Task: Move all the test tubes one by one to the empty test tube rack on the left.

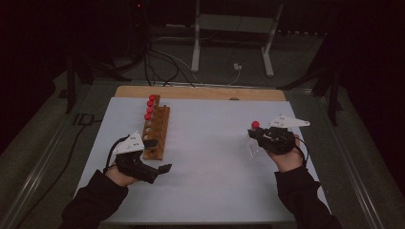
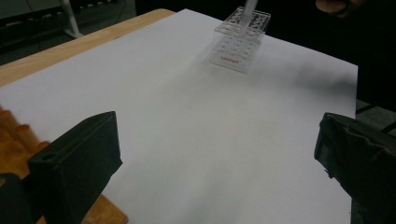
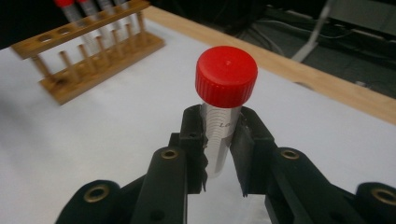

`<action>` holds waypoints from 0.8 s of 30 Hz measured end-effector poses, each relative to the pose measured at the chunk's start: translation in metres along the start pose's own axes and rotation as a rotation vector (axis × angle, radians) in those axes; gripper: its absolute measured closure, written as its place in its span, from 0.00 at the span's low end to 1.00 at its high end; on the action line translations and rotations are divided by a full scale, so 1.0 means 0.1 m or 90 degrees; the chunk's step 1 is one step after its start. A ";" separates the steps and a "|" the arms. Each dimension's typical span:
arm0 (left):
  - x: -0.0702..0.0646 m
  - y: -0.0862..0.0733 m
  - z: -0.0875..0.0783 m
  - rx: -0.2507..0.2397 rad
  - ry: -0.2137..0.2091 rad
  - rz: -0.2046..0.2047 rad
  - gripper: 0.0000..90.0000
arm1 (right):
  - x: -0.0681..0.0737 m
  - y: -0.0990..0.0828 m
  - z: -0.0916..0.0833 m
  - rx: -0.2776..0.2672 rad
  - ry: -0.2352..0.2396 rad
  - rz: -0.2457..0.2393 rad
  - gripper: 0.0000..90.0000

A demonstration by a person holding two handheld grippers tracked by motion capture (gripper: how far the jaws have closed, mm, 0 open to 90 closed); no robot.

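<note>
Right gripper view: our right claw pinches a red-capped tube upright. Left claw spread, idle. Next, we judge: lowering it into the clear rack.

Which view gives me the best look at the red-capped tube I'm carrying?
The right gripper view: the red-capped tube stands upright, close and sharp, clamped between the right claw jaws just under its cap. The high view shows it small, mostly its cap above the hand. The left gripper view catches a blurred stretch of tube above the clear rack.
</note>
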State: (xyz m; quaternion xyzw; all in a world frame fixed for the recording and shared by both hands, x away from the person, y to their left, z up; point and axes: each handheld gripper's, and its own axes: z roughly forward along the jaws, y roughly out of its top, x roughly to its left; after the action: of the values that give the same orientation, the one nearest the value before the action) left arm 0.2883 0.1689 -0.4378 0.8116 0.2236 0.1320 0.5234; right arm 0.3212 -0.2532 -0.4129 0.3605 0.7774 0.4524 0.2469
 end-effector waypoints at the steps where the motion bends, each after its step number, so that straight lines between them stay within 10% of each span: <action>1: 0.00 0.01 0.02 0.001 -0.004 0.001 0.01 | 0.03 0.00 0.02 0.002 0.005 -0.002 0.83; 24: -0.19 0.47 0.64 -0.016 -0.076 0.055 0.10 | 0.54 -0.22 0.32 0.043 0.090 -0.050 0.83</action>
State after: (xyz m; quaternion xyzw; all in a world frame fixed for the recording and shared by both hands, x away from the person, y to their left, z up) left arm 0.3107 0.0926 -0.4214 0.8202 0.1549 0.1088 0.5398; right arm 0.3033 -0.2016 -0.4500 0.3053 0.8211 0.4403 0.1966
